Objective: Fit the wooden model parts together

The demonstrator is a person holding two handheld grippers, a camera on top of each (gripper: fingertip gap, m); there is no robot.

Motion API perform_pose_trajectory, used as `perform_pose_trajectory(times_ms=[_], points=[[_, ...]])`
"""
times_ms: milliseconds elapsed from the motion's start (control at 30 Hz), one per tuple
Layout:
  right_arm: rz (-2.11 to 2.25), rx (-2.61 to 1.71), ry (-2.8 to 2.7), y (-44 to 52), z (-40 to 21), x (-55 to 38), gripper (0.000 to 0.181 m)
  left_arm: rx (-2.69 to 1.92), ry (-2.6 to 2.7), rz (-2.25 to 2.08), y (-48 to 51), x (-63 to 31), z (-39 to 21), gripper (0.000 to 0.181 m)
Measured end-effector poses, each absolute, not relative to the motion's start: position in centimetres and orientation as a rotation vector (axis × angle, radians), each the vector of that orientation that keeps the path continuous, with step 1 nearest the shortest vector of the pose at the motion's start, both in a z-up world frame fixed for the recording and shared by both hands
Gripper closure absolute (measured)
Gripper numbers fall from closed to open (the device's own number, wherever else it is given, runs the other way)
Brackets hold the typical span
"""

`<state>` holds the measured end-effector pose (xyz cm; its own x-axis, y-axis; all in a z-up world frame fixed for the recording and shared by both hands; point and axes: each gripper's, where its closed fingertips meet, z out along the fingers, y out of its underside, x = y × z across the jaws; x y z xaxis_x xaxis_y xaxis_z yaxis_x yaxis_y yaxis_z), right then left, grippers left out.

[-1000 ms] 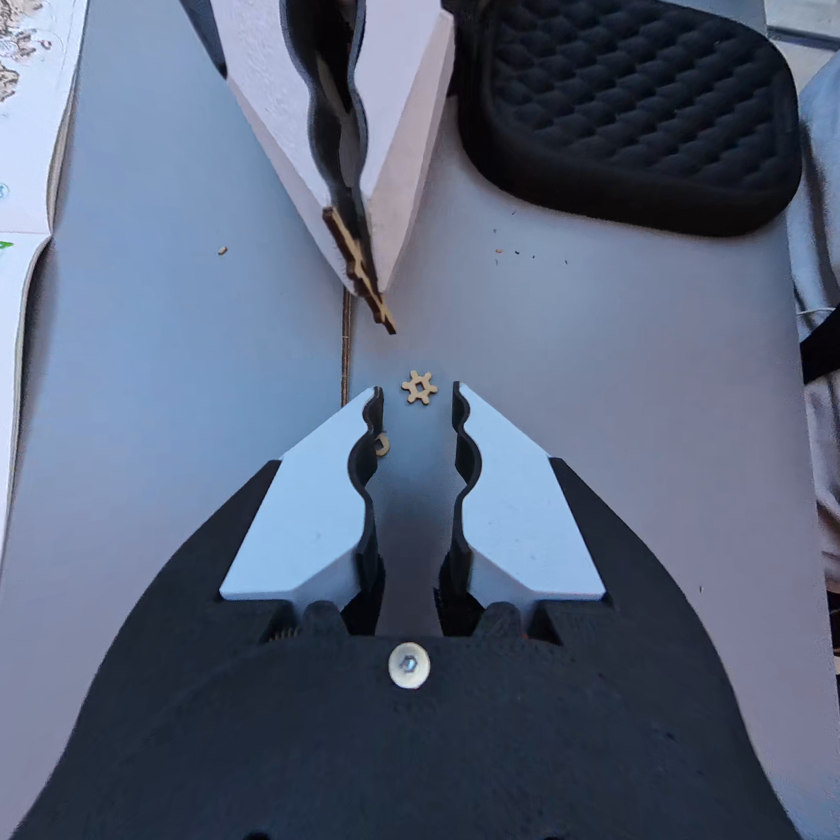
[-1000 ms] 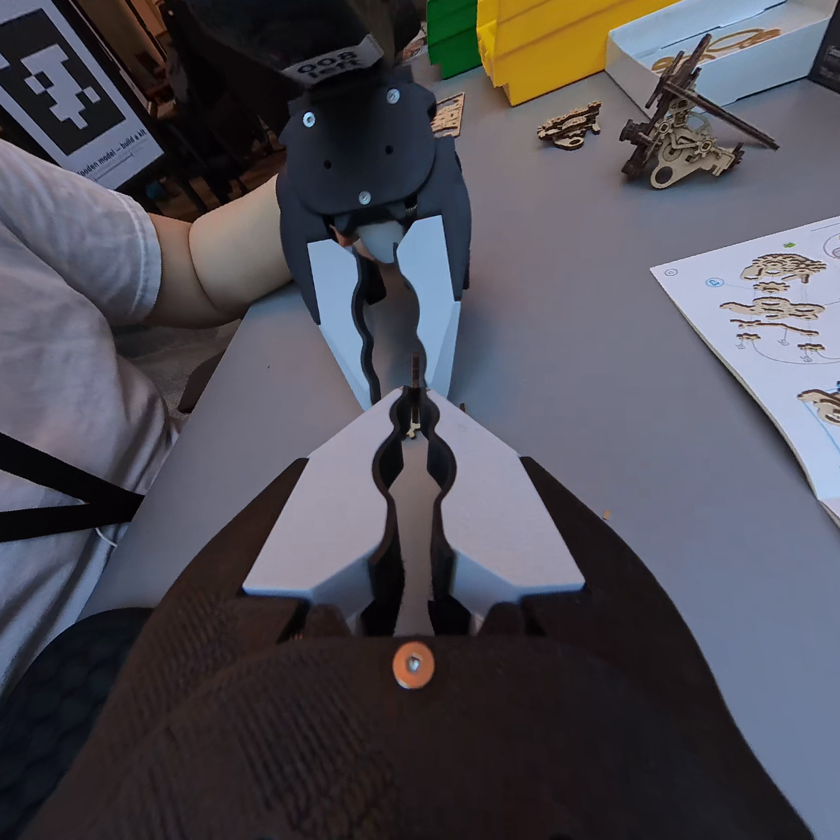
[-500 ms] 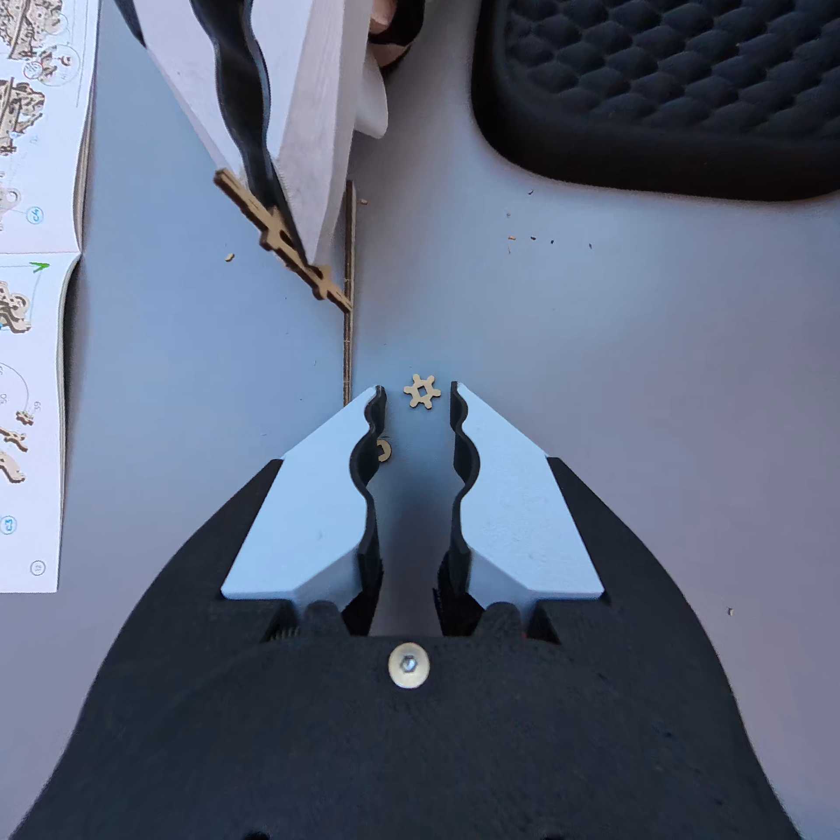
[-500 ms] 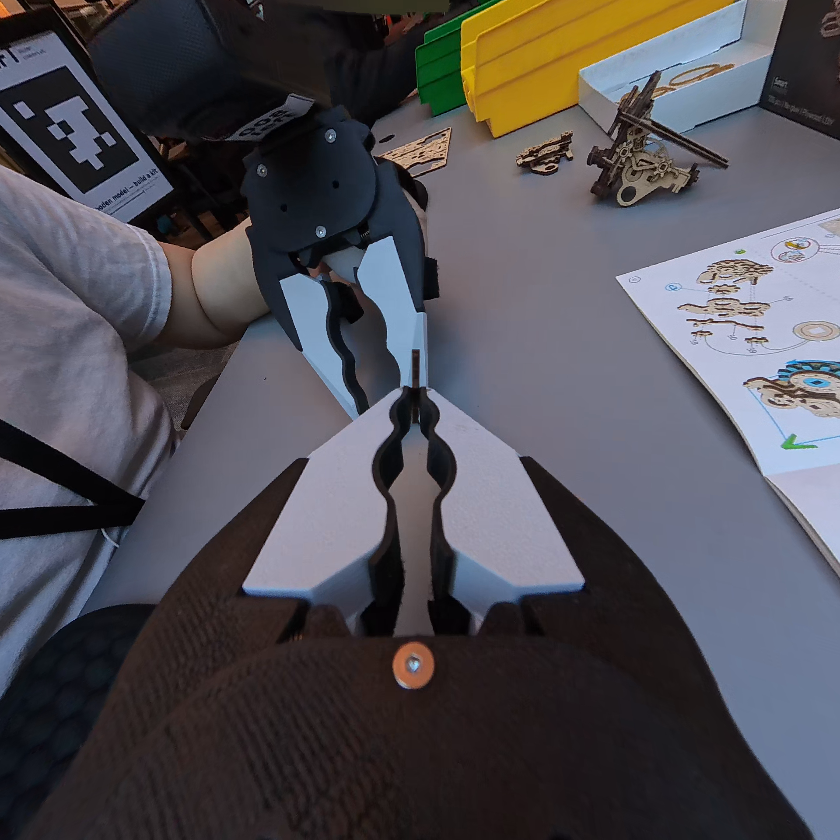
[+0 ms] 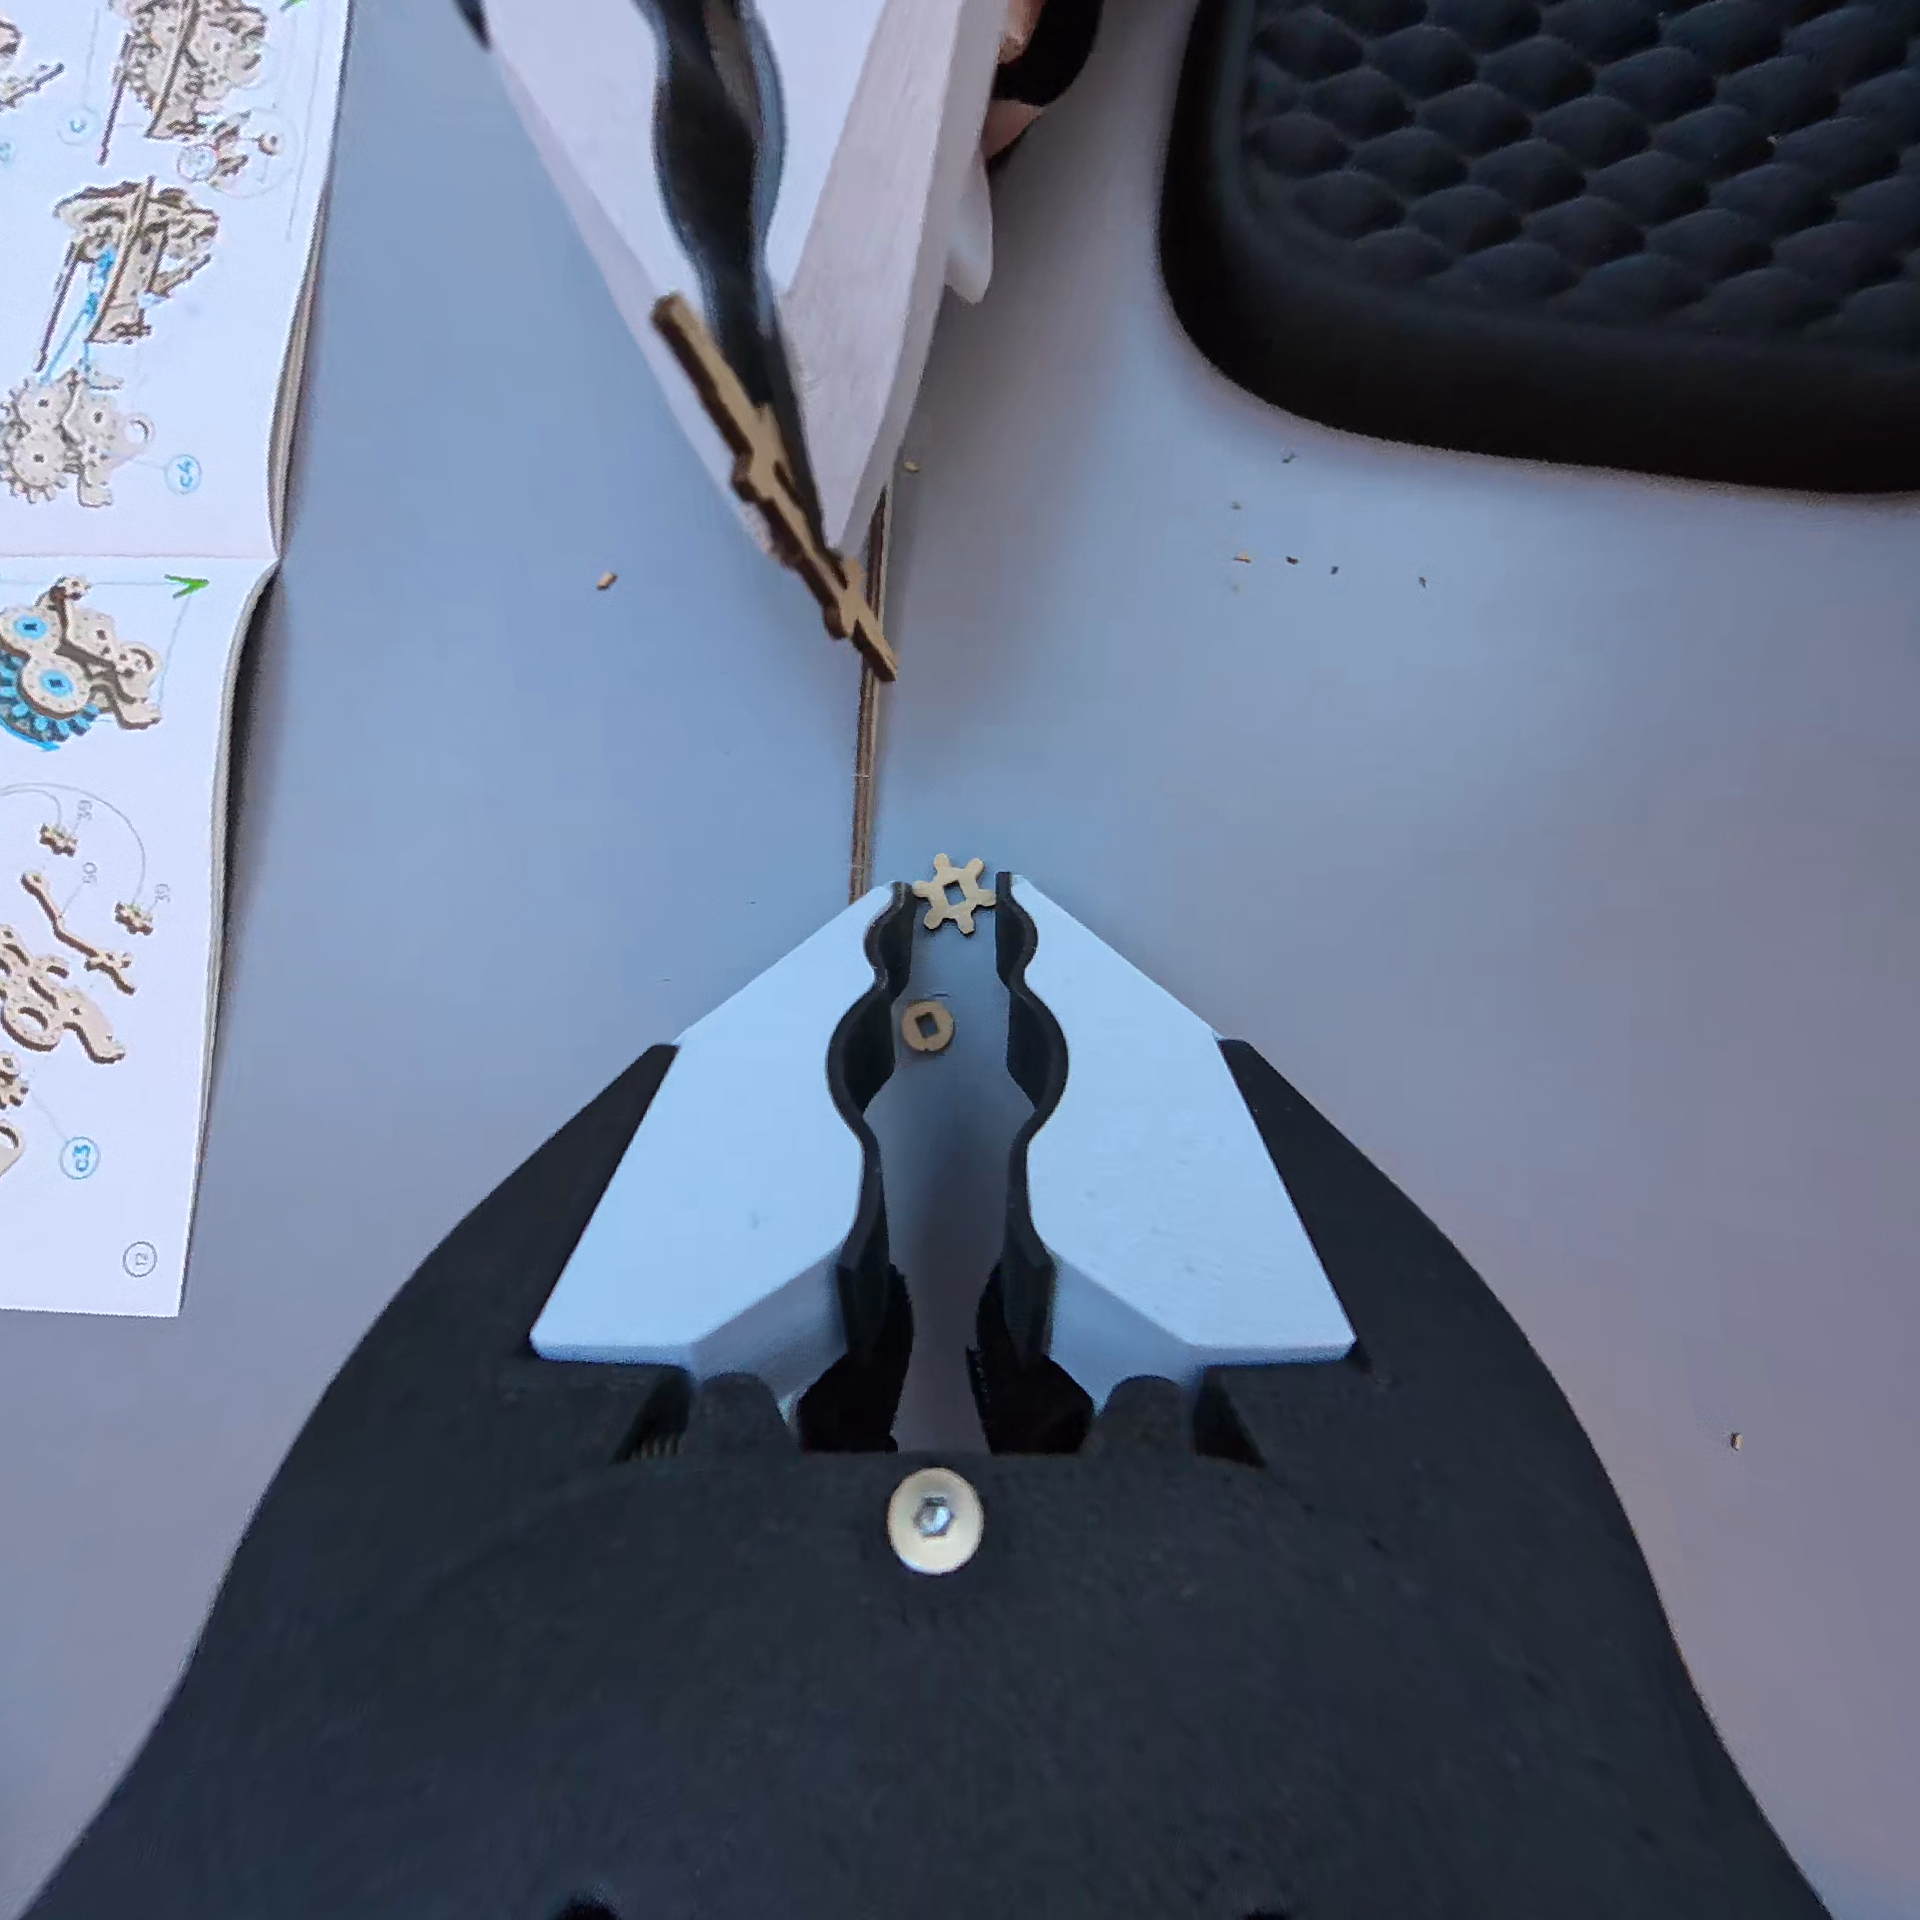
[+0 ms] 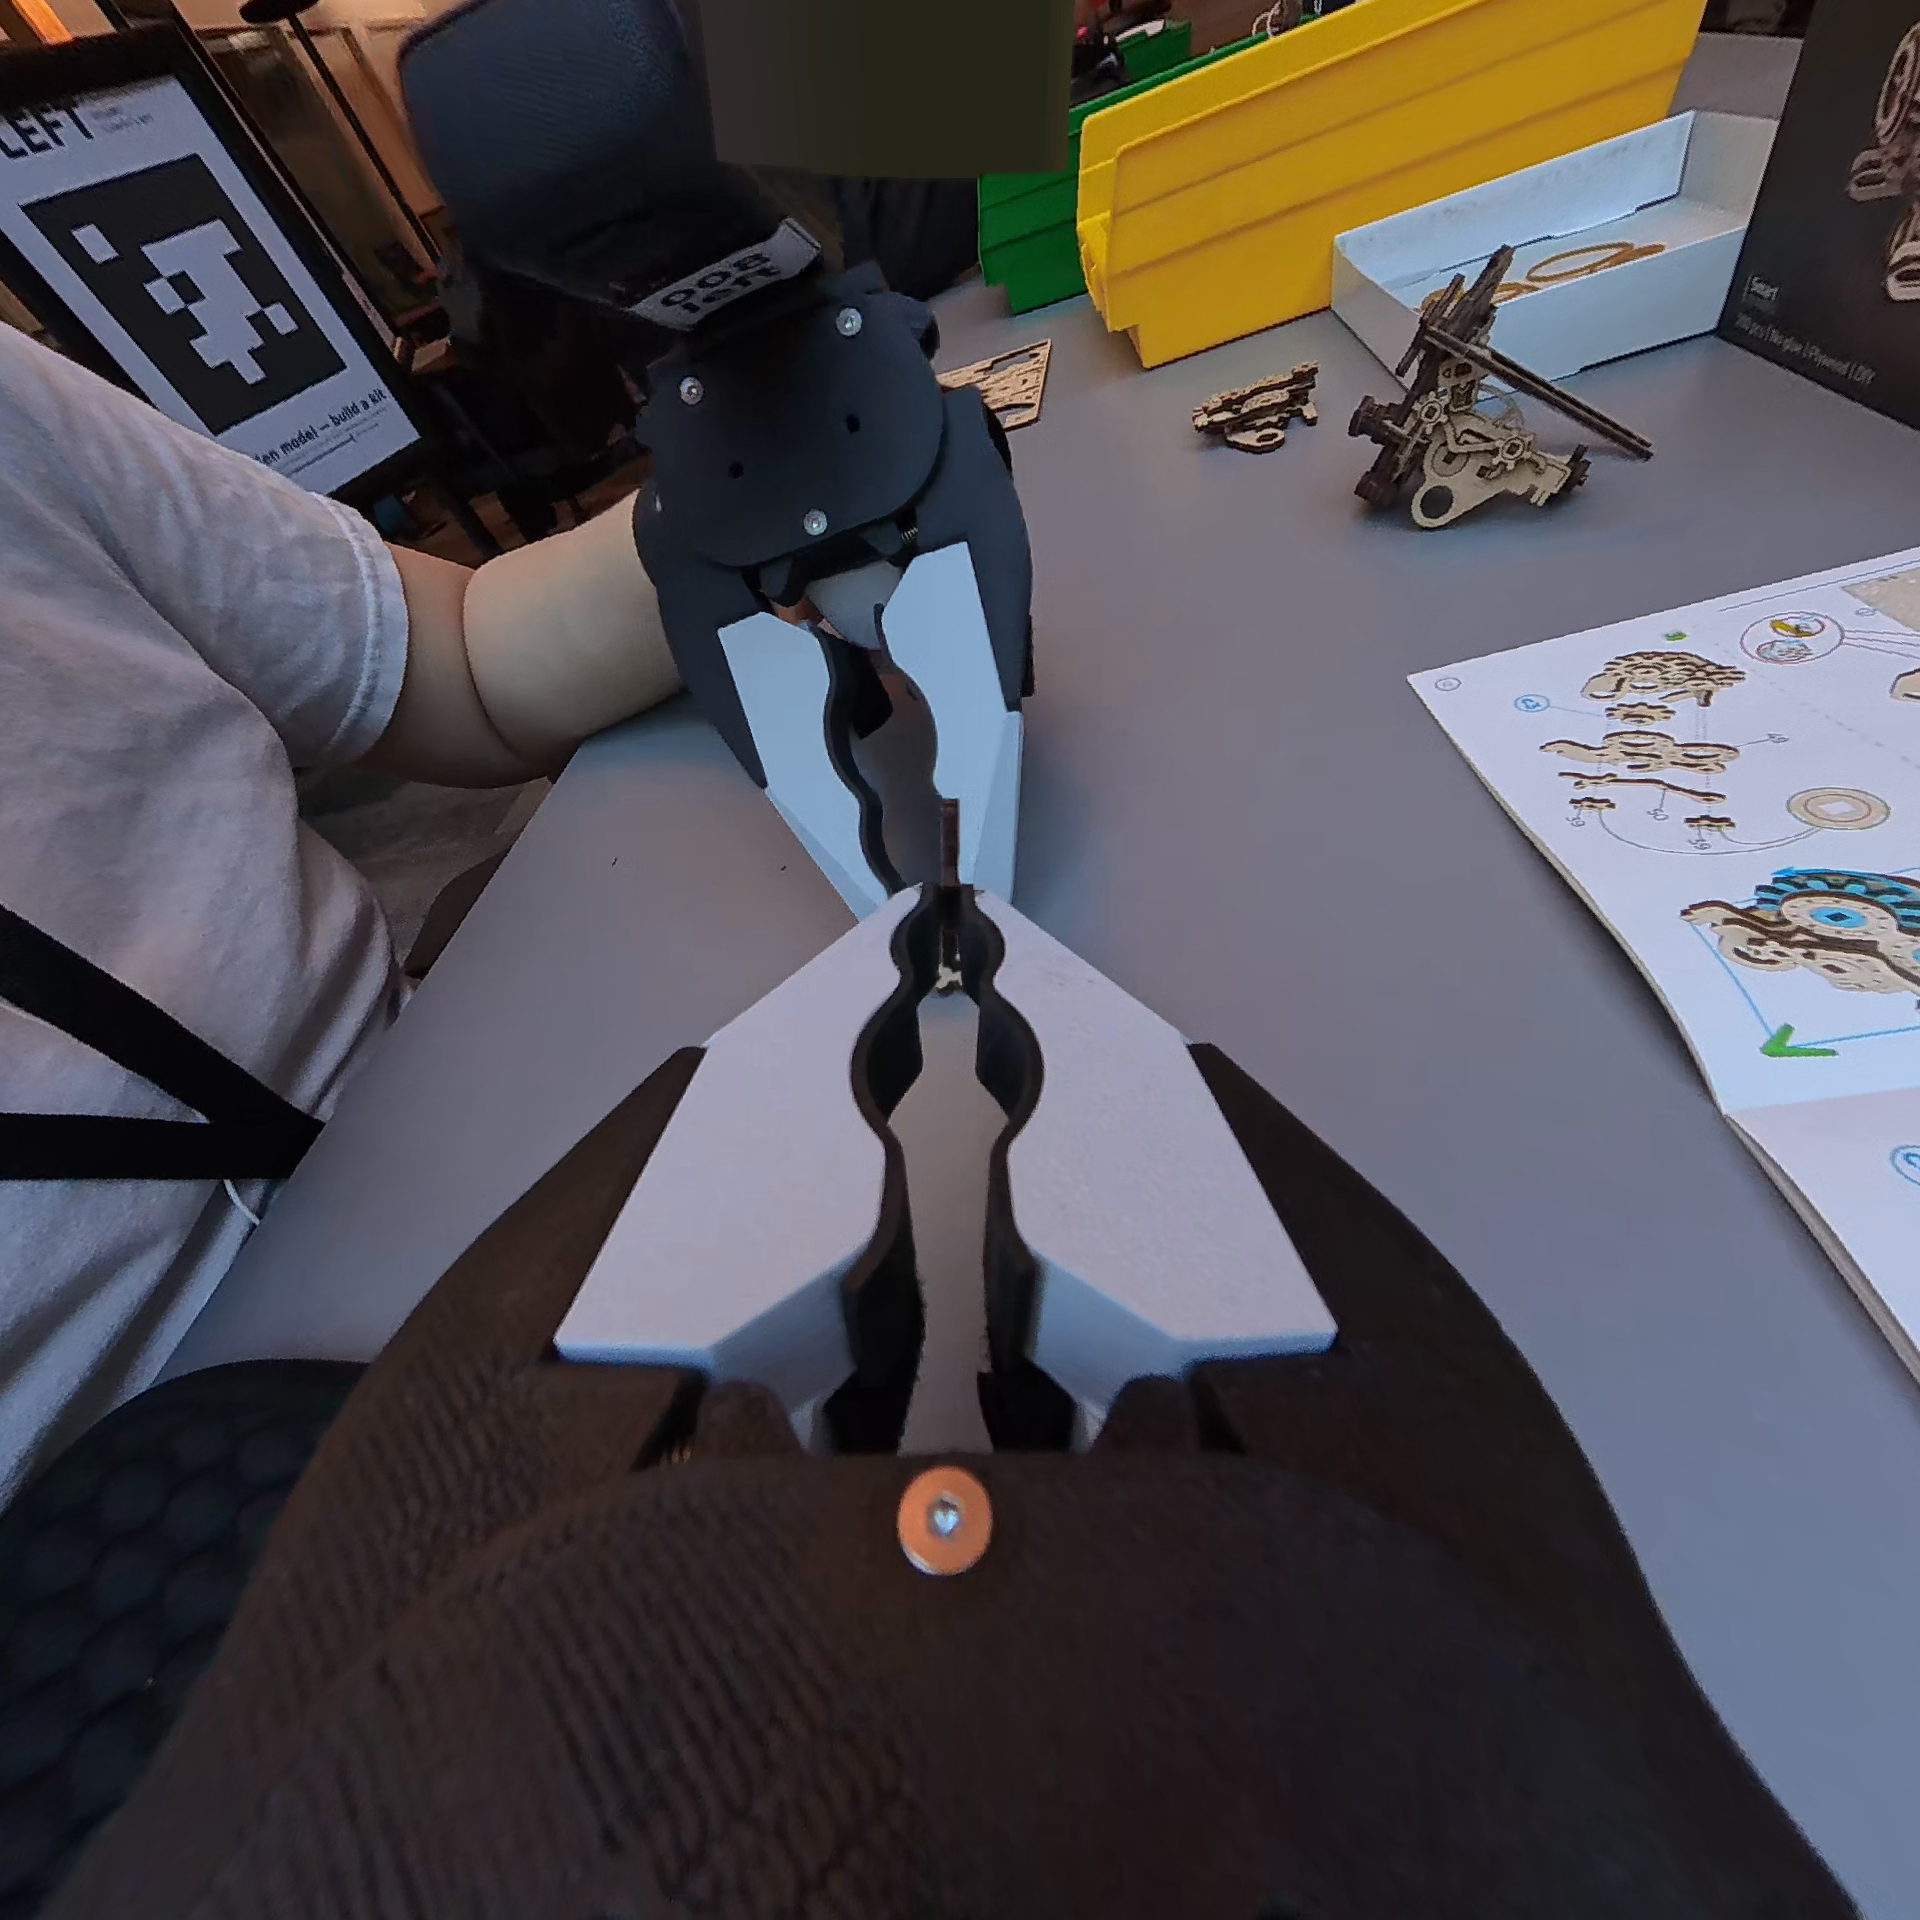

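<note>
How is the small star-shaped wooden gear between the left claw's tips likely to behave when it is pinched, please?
The star-shaped gear lies flat on the grey table, so it is probably hard to get under. It looks thin and tiny, so likely very light and apt to skid or flip. Its slim teeth may snap.

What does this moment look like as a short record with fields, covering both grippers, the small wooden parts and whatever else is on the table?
left gripper: jaws closing around the small gear on the grey table, contact unclear
washer: flat on the table between the left fingers
right gripper: shut on the notched wooden stick, held above the table
instruction booklet: open, at the table edge
built wooden assembly: standing at the far side, near the yellow bins
black cushion: on the table's far corner
</note>
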<state>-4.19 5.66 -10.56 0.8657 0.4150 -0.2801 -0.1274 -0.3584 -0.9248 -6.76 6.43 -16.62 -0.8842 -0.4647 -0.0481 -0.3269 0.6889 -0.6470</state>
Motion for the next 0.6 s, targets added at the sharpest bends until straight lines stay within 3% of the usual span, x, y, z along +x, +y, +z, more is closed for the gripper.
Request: perform_pose_trajectory(times_ms=[300,600], points=[[0.544,-1.777,-0.167,5.5,-9.4,-2.8,0.181,-1.011,2.559,-1.38,7.2,-4.9,-14.2,0.168],[0.539,-1.712,-0.109,5.3,-8.6,-1.4,0.181,-1.441,2.258,-2.268,7.2,-4.2,-8.7,0.168]])
